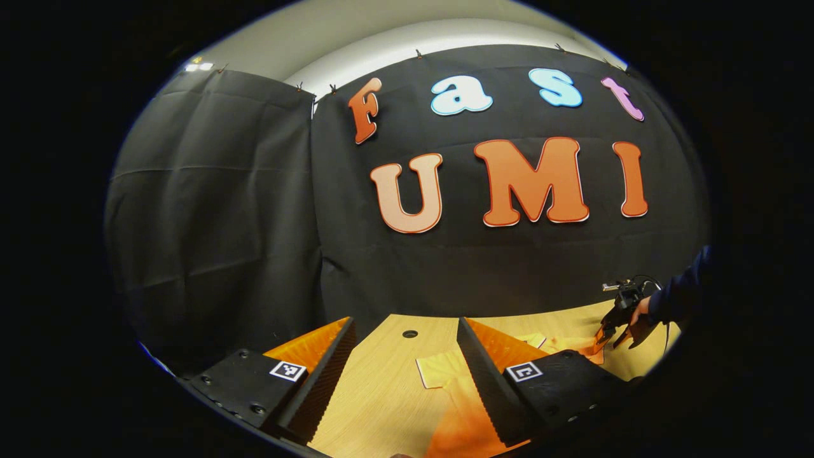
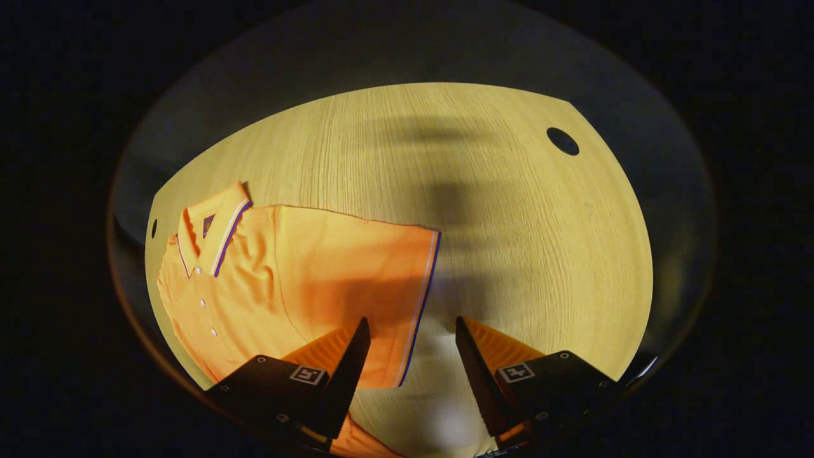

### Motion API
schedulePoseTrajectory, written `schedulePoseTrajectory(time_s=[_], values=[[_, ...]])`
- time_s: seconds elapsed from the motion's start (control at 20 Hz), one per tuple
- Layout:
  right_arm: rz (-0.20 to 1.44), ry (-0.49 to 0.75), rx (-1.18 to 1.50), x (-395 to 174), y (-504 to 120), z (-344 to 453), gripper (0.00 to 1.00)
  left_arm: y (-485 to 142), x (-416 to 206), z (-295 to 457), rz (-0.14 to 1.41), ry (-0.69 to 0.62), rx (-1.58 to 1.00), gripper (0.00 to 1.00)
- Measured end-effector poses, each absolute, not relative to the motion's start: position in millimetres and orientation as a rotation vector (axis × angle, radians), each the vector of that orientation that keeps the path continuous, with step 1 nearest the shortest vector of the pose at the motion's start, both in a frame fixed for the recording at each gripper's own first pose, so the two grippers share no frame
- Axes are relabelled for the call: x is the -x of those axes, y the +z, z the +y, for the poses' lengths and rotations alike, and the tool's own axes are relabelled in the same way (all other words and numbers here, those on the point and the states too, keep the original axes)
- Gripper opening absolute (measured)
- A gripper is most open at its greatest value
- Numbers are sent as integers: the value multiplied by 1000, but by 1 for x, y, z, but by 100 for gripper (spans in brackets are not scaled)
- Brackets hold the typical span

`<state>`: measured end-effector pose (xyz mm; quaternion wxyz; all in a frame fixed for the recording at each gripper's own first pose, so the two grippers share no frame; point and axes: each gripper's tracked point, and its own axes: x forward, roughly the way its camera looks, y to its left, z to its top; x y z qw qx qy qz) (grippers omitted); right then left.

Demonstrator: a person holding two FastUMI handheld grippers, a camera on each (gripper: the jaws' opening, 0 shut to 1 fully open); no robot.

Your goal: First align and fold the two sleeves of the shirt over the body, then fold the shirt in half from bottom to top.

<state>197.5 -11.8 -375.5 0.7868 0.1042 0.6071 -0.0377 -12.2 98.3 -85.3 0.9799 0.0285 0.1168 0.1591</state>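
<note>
orange shirt (image 2: 286, 280), purple-white trim; wood-grain table (image 2: 509, 254).

Light wood-grain tabletop (image 2: 509, 254) w/ round hole (image 2: 563, 140) at 1 o'clock in right gripper view; orange polo shirt w/ purple-white trim (image 2: 305, 280) flat at 8 o'clock.

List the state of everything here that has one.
Shirt: flat on the table, sleeve spread out, unfolded.
Collar: folded down.
Left gripper: open, holding nothing.
Right gripper: open, above the sleeve's edge.
</note>
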Motion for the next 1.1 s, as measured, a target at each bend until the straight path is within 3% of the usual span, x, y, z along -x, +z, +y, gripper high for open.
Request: schedulePoseTrajectory(time_s=[0.05,0.1,0.15,0.3,0.35,0.5,0.55,0.65,1.1], values=[[1335,-80,-229,-195,-376,-10,80,-88,13,104,238,329,-58,98],[1321,-84,-235,-201,-374,-10,70,-90,13,107,245,338,-58,98],[1338,-83,-233,-200,-378,-9,75,-92,13,111,253,344,-55,98],[1364,-81,-237,-202,-375,-1,69,-106,9,115,288,351,-39,98],[1363,-85,-241,-201,-376,1,63,-110,9,114,295,351,-36,98],[1350,-47,-225,-203,-377,3,23,-113,4,113,294,341,-30,98],[1340,-23,-218,-203,-373,-1,23,-113,3,113,287,339,-24,98],[1332,-54,-315,-205,-374,3,8,-118,2,116,296,342,-18,98],[1175,92,-228,-230,-318,45,7,-126,-5,123,317,334,-8,98]])
